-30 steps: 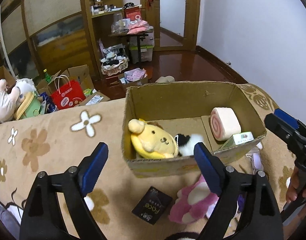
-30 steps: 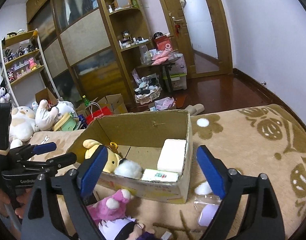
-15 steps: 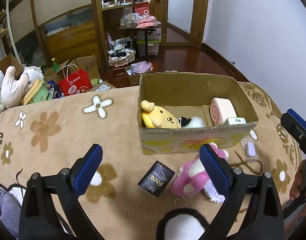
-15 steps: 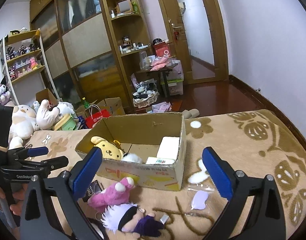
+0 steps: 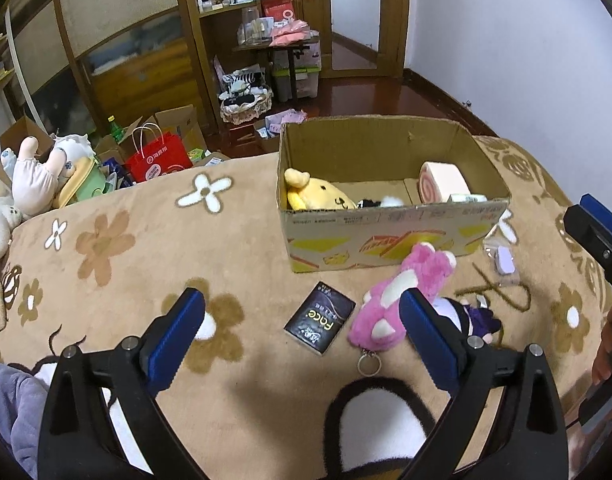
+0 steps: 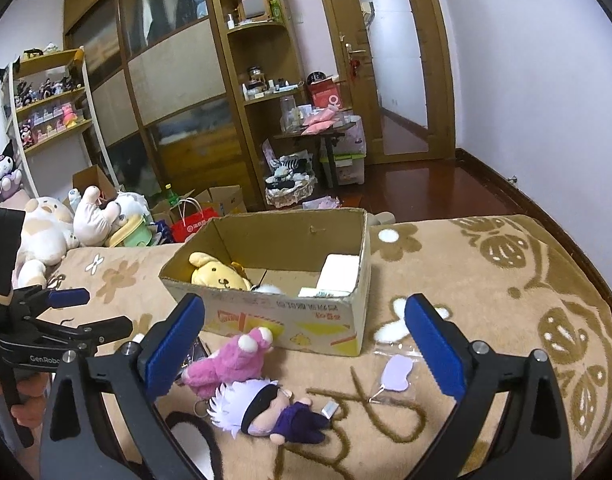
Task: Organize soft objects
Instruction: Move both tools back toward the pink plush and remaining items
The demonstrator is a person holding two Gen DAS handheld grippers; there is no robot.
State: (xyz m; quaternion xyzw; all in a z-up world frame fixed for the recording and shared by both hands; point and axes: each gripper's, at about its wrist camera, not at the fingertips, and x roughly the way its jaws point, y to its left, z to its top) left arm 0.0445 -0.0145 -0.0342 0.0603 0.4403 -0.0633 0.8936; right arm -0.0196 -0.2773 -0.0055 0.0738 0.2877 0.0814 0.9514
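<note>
A cardboard box (image 5: 390, 236) (image 6: 289, 322) stands on the brown flowered blanket. It holds a yellow dog plush (image 5: 318, 197) (image 6: 215, 272), a small black-and-white plush (image 5: 380, 201) and a pink swirl-roll cushion (image 5: 442, 181) (image 6: 340, 270). In front of the box lie a pink plush (image 5: 402, 300) (image 6: 229, 362) and a white-haired doll in purple (image 6: 265, 408) (image 5: 472, 316). My left gripper (image 5: 301, 332) is open and empty, above the blanket short of the pink plush. My right gripper (image 6: 303, 344) is open and empty, above the doll.
A black "Face" packet (image 5: 320, 323) lies left of the pink plush. A lilac tag in a clear bag (image 6: 396, 372) (image 5: 504, 258) lies right of the box. A black-and-white plush (image 5: 378, 420) sits near me. Large plush toys (image 6: 45, 236) and a red bag (image 5: 157, 158) lie left.
Both grippers have drawn back and risen from the box, so the pink plush, the doll and the black packet now show fully. Both stay open and empty.
</note>
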